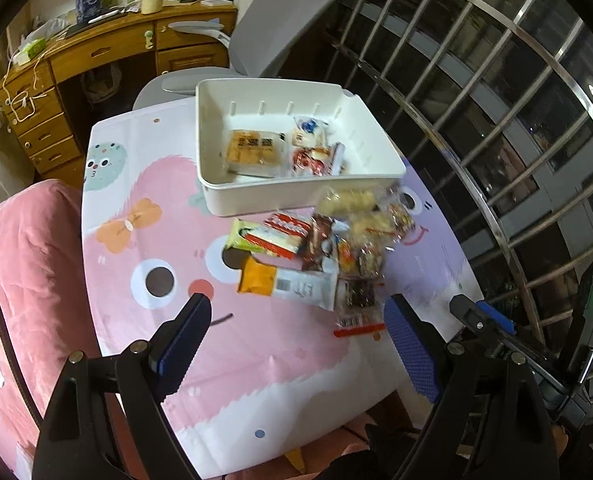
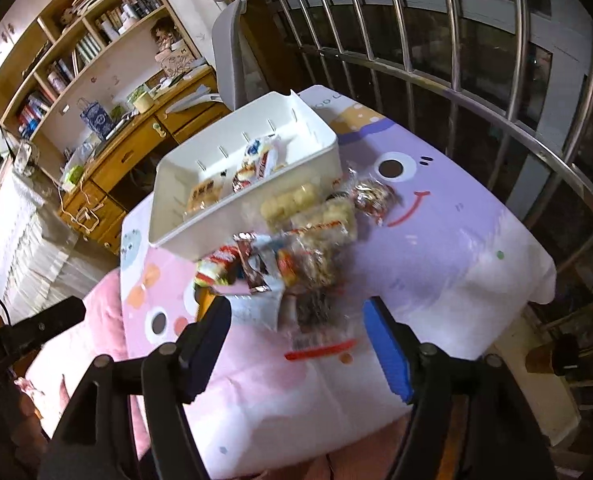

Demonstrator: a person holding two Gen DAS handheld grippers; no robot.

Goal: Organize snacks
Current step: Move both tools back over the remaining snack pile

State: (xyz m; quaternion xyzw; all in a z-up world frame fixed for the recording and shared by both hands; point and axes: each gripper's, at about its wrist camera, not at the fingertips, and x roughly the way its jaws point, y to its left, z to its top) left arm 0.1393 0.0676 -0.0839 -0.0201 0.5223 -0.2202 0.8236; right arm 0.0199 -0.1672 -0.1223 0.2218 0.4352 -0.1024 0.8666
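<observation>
White bin [image 1: 256,196], pink and lilac cartoon-face cloth on the surface [image 1: 144,240], orange-and-white packet [image 1: 288,286] just before the bin, red-and-white wrapper [image 1: 284,230] beside it, black tongs with blue pads [image 1: 410,346], honey-brown wooden desk [image 1: 108,52] beyond the bin

1. Bread pack [image 1: 252,150], left in the white bin [image 1: 256,196]: a row of dark characters across its top, too blurred to read.
2. White and orange packet [image 1: 292,286], near side of the snack pile on the table: a small square code and grey print, not legible.
3. Tablecloth [image 2: 456,240], far edge beside the bin: a few rounded letters resembling "oo", cut off by the bin wall.
4. No brand name or number can be read on any other wrapper.
</observation>
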